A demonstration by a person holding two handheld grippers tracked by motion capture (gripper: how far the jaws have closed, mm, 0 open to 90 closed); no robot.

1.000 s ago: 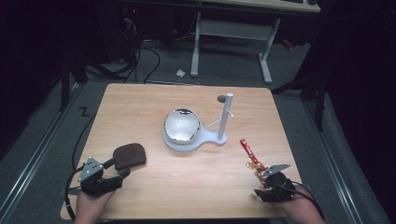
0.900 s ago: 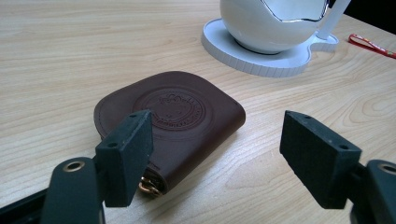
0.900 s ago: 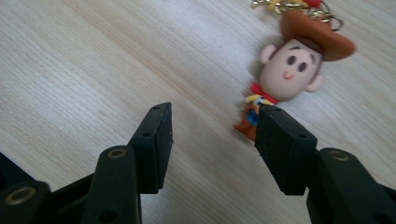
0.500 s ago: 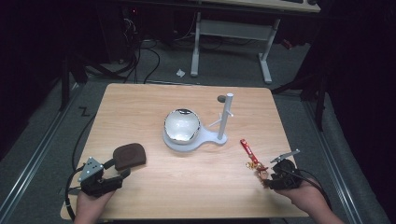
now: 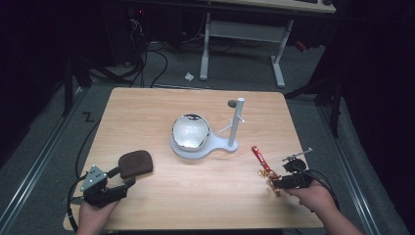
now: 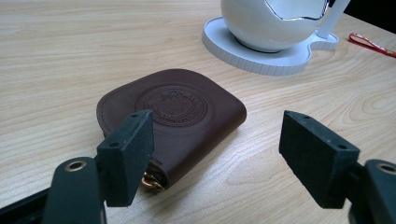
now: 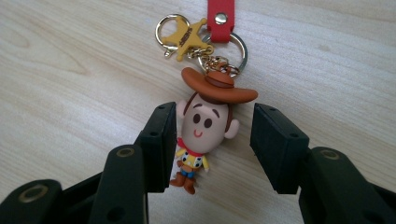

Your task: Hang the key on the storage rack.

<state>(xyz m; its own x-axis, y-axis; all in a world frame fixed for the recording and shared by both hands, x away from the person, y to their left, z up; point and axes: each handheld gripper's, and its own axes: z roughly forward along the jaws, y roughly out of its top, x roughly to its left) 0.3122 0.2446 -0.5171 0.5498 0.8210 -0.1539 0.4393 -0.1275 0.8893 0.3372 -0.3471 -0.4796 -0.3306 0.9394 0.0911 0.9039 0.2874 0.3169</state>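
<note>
between the right claw's jaws: the cowboy keychain

between the jaws of our right claw (image 7: 212, 144) lies the cowboy keychain (image 7: 205, 126) on the wooden surface (image 5: 161, 105); the jaws have just been opening, one pad at the figure's ear, the other clear of it. its red strap (image 7: 220, 16) runs away ahead. our left claw (image 6: 219, 149) stands wide, holding nothing, with the brown leather pouch (image 6: 173, 112) just ahead, its near corner by one pad.

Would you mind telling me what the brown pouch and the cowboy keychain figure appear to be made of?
The brown pouch looks like smooth matte leather or an imitation: it has an embossed round emblem and a stitched edge. The cowboy keychain figure looks like moulded soft rubber or plastic with flat matte colours, hung on shiny metal rings.
</note>
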